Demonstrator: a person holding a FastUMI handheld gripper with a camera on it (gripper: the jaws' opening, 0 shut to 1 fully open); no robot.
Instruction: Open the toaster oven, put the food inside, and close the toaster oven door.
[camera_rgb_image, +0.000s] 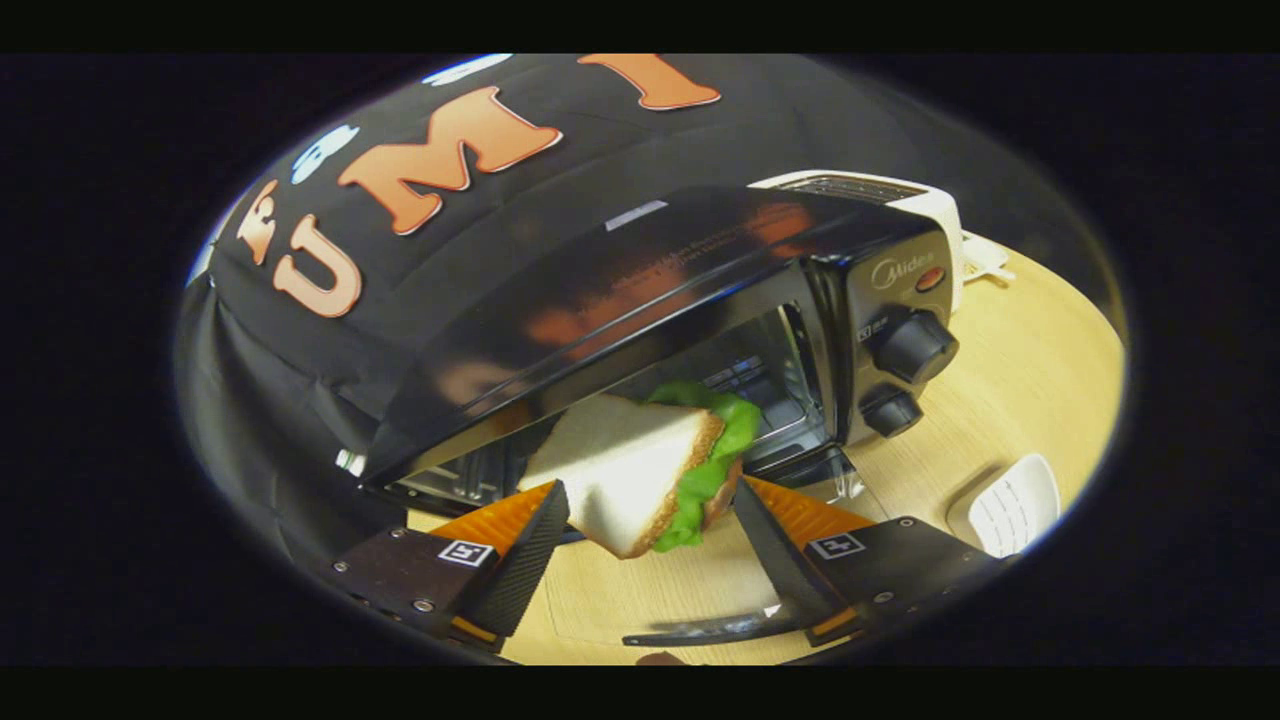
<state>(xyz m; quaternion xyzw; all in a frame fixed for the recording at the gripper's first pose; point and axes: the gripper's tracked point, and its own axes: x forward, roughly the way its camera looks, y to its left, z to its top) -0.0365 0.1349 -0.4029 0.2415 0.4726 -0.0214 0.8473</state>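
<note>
Between the fingers, the sandwich (640, 465) hangs clear of the tabletop (1010, 390), and the gripper (648, 520) is clamped on it: the left finger presses the white bread face near its lower corner, the right finger bears on the crust side where the lettuce spills out. It is a wedge, with its long axis running from the low corner nearest the camera up and away toward the oven mouth, so the narrow end with the lettuce leads.

Going from the left: the toaster oven (640, 300) sits directly beyond the fingers, tilted in this view, its dark top panel looming over the sandwich. Its cavity is open, and the wire rack and inner walls show behind and just to the right of the lettuce. The door (700, 625) appears to be the glass pane with a dark handle lying flat below the fingers, dropped toward the camera. Right of the cavity stands the control panel with two black knobs (905, 365). A white pop-up toaster (900, 195) stands behind the oven, and a white slotted object (1015, 505) lies on the tabletop farther right.

My reading is that the opening is done and the loading is under way; the sandwich looks to be at the threshold, so the move ahead is a straight push forward and slightly right, over the door, then release.
</note>
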